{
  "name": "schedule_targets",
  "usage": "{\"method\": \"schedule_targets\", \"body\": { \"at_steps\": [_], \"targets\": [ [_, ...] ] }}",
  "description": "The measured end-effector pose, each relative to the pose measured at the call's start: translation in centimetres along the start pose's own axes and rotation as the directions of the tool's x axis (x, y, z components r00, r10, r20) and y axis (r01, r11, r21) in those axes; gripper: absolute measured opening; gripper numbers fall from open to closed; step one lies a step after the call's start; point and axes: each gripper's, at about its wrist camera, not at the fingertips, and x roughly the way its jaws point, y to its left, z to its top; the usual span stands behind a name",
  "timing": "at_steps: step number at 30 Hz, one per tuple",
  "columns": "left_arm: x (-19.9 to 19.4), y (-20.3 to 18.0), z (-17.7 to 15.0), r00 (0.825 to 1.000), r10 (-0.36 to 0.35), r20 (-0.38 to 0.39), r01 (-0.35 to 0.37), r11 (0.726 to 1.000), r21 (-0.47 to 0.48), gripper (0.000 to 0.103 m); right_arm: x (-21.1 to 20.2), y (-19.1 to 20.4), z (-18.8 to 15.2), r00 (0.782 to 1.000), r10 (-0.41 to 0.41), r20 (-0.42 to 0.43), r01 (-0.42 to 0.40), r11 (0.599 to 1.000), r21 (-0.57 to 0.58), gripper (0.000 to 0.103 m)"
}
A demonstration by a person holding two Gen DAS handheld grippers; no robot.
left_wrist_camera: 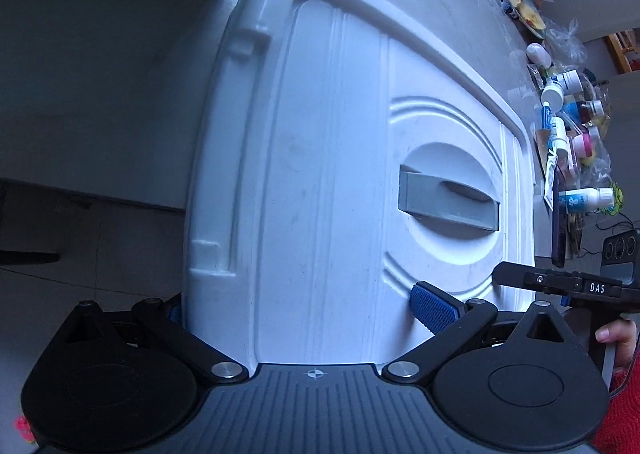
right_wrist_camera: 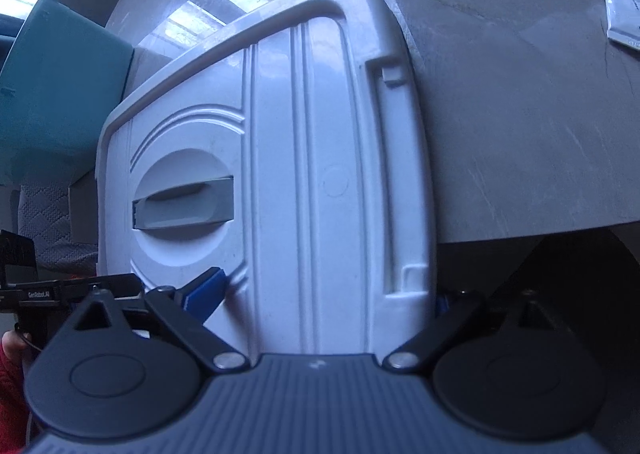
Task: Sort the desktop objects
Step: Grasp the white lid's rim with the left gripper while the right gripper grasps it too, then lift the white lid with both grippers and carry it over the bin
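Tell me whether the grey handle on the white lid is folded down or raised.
Folded down. The grey handle lies flat in its round recess in the white lid, nothing standing above the surface; the right wrist view shows the same.

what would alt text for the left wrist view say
The left hand-held gripper clamps the near edge of a white moulded plastic lid with a grey recessed handle. Small bottles and packets clutter the grey table to the right.

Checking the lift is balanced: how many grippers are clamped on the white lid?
2. The left gripper and the right gripper each straddle the white lid's near edge, on opposite sides of its grey handle.
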Motion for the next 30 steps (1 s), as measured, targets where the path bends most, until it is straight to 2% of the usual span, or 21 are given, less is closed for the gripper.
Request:
{"method": "schedule_targets", "body": {
  "at_steps": [9, 15, 21, 30],
  "targets": [
    [-1.6, -0.9, -0.4, 0.997, 0.045, 0.058, -0.049, 0.996, 0.070, 0.103, -0.9, 0.6, -1.4, 0.999, -0.016, 0.043, 0.016, 1.000, -0.004, 0.098],
    [-4.7, -0.7, -1.5, 0.994, 0.047, 0.104, -0.057, 0.994, 0.094, 0.103, -1.5, 1.0, -2.3, 0.997, -0.027, 0.072, 0.028, 1.000, -0.006, 0.098],
    [-7.2, -1.0, -3.8, 0.986, 0.039, 0.160, -0.056, 0.993, 0.107, 0.103, -3.3, 2.1, -4.7, 0.992, -0.031, 0.125, 0.036, 0.999, -0.034, 0.098],
    [-11.0, -0.4, -7.6, 0.969, 0.050, 0.241, -0.080, 0.990, 0.115, 0.103, -4.7, 2.7, -8.1, 0.982, 0.013, 0.187, 0.003, 0.996, -0.084, 0.097]
  ]
}}
